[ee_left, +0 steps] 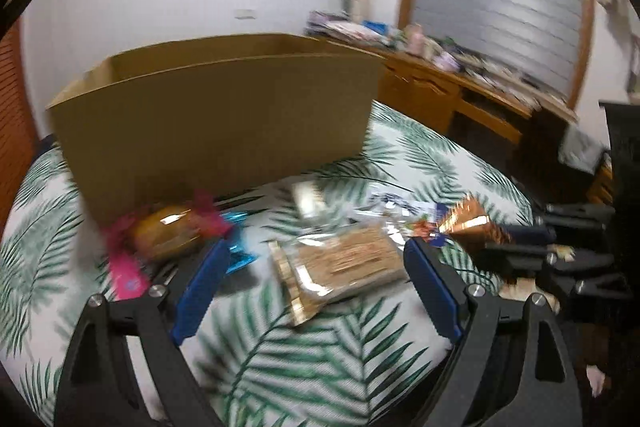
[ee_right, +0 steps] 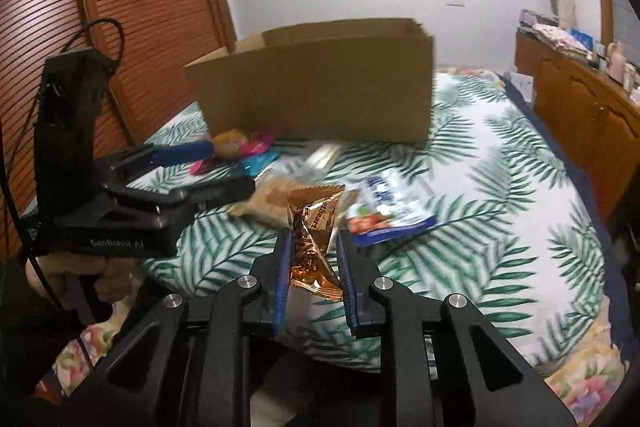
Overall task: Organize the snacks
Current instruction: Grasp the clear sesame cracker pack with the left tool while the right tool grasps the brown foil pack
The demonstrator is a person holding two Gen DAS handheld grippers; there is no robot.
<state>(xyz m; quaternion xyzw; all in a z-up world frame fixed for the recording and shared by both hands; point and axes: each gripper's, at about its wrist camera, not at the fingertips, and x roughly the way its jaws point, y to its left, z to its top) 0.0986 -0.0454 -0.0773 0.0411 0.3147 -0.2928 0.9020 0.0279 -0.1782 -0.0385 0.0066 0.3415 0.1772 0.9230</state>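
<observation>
An open cardboard box [ee_left: 216, 115] stands at the back of a palm-leaf tablecloth [ee_left: 304, 347]; it also shows in the right wrist view [ee_right: 320, 95]. My left gripper [ee_left: 316, 267] is open, its jaws on either side of a tan cracker packet [ee_left: 340, 263]. A yellow bun in a pink-edged wrapper [ee_left: 168, 235] and a blue wrapper [ee_left: 240, 255] lie at its left. My right gripper [ee_right: 312, 251] is shut on a copper foil snack packet [ee_right: 314, 239], held above the table; this packet also shows in the left wrist view [ee_left: 468, 223]. A blue-and-white snack bag [ee_right: 388, 211] lies to the right.
A clear wrapped snack [ee_left: 308, 199] lies in front of the box. A wooden sideboard [ee_right: 580, 95] with clutter runs along the right wall. A slatted wooden door [ee_right: 120, 7] is behind the left gripper [ee_right: 192, 163]. The table's front edge is close below both grippers.
</observation>
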